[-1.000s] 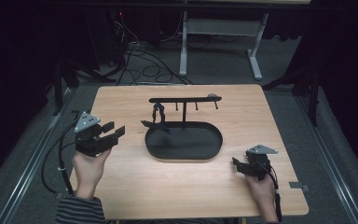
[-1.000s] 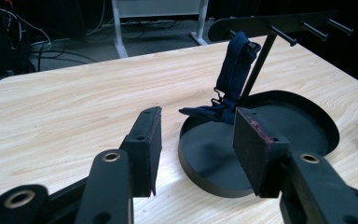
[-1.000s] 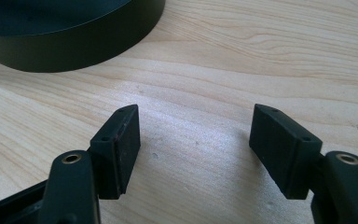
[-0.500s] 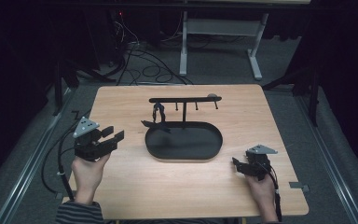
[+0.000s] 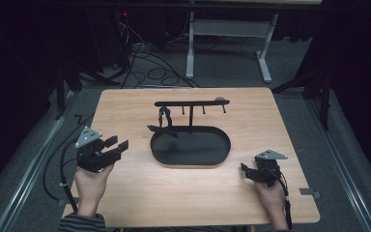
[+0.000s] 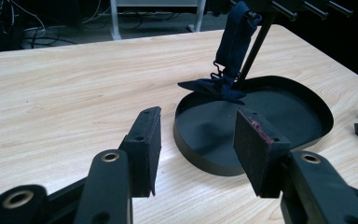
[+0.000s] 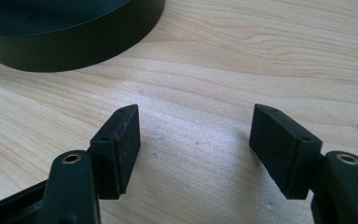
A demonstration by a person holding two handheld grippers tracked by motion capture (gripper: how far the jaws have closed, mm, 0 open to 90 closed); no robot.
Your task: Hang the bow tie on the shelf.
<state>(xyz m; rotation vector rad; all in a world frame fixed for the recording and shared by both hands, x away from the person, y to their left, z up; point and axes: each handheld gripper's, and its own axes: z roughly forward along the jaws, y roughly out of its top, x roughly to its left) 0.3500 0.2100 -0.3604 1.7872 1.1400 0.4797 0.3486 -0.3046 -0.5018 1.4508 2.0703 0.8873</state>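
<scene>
Two handheld grippers, one rack, one tray, one strap; catalogued as found.

Left gripper (image 5: 117,146): held above the left part of the wooden table (image 5: 125,208), aimed toward the tray. Jaws wide apart, nothing between the pads (image 6: 145,144). Well apart from the strap.

Right gripper (image 5: 246,170): low over the table near its right front corner, just beside the tray's right end. Jaws spread, bare wood between them; tray wall visible ahead in the right gripper view (image 7: 74,44).

Black oval tray (image 5: 191,161): centre of table, shallow wall, floor bare apart from the strap's lower end at its back left rim.

Black rack (image 5: 191,103): upright post rising from the tray's rear edge, crossbar on top with several short pegs.

Dark blue strap (image 6: 232,46): looped over a peg at the crossbar's left end, hanging down, with a small metal clasp partway; lower folded end resting across the tray rim (image 6: 213,88). Possibly a bow tie or similar; not certain.

Progress, as judged: barely begun. Strap on its peg, untouched by either gripper. Remaining, presumably: closing the left gripper's distance to the strap, gripping it, lifting it off the peg and laying it in the tray. Right gripper apparently on standby.
</scene>
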